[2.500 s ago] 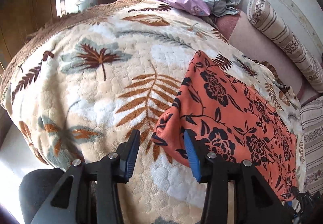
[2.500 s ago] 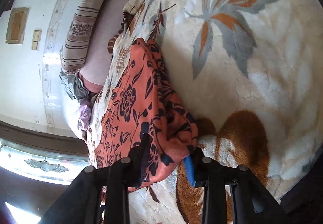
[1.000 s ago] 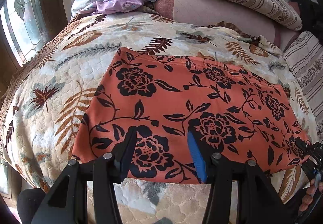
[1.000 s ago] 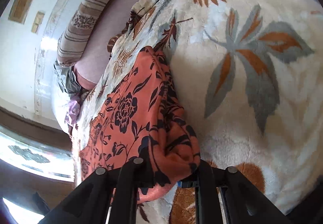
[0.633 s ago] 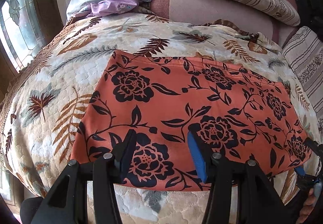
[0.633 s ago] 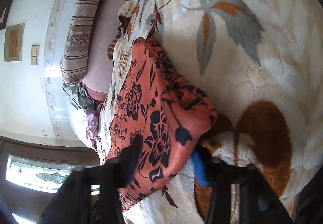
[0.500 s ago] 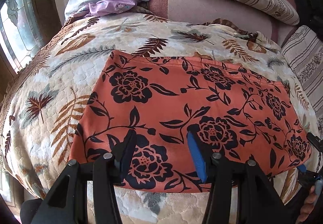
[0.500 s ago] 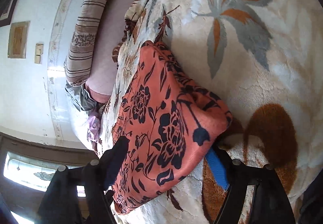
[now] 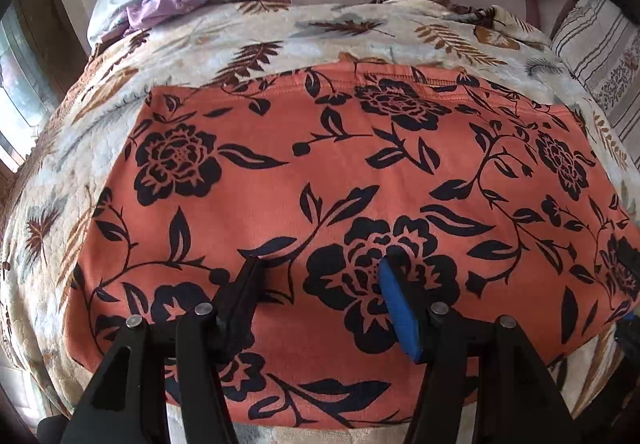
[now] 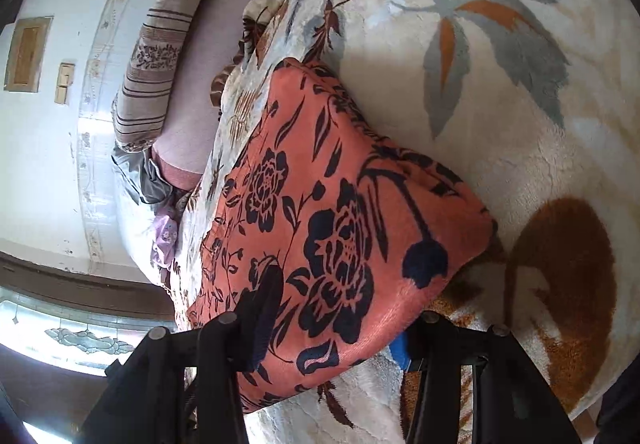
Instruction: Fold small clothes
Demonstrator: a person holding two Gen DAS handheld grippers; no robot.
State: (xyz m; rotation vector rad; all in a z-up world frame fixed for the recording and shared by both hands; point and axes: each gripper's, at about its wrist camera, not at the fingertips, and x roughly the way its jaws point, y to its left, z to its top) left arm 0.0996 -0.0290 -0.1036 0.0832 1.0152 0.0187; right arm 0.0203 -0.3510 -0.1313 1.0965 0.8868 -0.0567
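Garment: orange black-flowered cloth [image 10: 320, 211] lying on the cream leaf-patterned plush blanket [image 10: 500, 123].
Right gripper [image 10: 332, 328]: jaws spread, the cloth's near corner lying between them.
Far edge: striped bolster pillow [image 10: 160, 43].

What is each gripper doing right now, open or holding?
Left gripper: open, over the orange floral garment, gripping nothing.
Right gripper: open, garment corner between its fingers, not clamped.

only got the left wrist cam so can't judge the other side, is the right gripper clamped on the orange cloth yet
Observer: No. The right gripper is open, with its fingers straddling the end of the orange floral garment.
Operator: is that end lying flat
Observer: It doesn't look flat. The end bulges up off the leaf-print blanket, there is a shadow under its corner, and the cloth edge partly hides the blue finger pad.
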